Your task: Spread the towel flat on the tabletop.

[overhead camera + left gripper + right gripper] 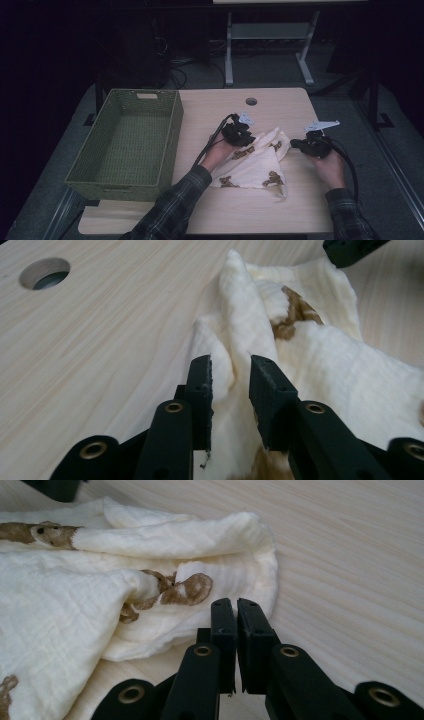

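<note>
A cream cloth [255,165] printed with brown bears lies crumpled on the wooden table [280,210], between my two grippers. My left gripper [251,139] is at the cloth's upper left edge. In the left gripper view its jaws [230,362] stand a little apart around a raised fold of the cloth [325,355], and the pads are not pressing it. My right gripper [294,144] is at the cloth's right corner. In the right gripper view its jaws [236,601] are shut, with the tips right at the folded hem of the cloth [65,615]. Whether the hem is pinched I cannot tell.
A green woven basket [172,130] stands on the table's left side, its inside bare. A round cable hole [251,101] sits near the table's far edge, and shows at the upper left of the left gripper view [45,274]. White desk legs and cables lie beyond.
</note>
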The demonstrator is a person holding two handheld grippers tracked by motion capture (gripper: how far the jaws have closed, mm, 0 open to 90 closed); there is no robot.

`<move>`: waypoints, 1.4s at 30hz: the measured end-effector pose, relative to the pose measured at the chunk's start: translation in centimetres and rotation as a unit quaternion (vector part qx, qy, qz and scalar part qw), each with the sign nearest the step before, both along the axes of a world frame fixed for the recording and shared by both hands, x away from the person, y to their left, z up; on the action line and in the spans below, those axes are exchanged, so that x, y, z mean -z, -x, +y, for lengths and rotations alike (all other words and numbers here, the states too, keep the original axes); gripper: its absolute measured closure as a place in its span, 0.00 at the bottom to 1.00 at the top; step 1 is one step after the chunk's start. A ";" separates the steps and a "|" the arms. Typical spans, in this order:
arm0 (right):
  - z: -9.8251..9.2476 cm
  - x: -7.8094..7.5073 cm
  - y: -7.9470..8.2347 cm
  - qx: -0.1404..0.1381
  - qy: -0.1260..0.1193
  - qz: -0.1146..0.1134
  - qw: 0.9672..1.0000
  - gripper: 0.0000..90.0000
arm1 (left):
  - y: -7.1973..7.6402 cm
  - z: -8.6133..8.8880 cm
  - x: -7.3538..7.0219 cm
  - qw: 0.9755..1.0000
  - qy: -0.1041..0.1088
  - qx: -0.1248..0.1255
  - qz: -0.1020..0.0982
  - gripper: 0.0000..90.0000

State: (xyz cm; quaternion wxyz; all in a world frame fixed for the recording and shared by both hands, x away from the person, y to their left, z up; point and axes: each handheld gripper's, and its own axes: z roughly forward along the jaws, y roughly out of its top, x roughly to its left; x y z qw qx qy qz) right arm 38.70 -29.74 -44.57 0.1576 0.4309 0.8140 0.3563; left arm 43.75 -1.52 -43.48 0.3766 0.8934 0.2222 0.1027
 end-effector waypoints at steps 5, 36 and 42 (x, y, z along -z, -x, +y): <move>0.0 0.0 0.0 -0.002 0.000 -0.001 1.000 0.96 | -1.0 -1.2 1.1 1.000 -0.007 0.004 0.010 0.85; -1.1 -2.9 -2.9 0.008 0.032 -0.017 0.999 0.96 | -3.8 6.4 -2.0 0.991 0.022 -0.130 -0.016 0.98; -1.3 -3.5 -5.3 0.013 0.040 -0.011 0.999 0.96 | -4.9 8.4 -1.9 0.986 0.035 -0.165 -0.007 0.98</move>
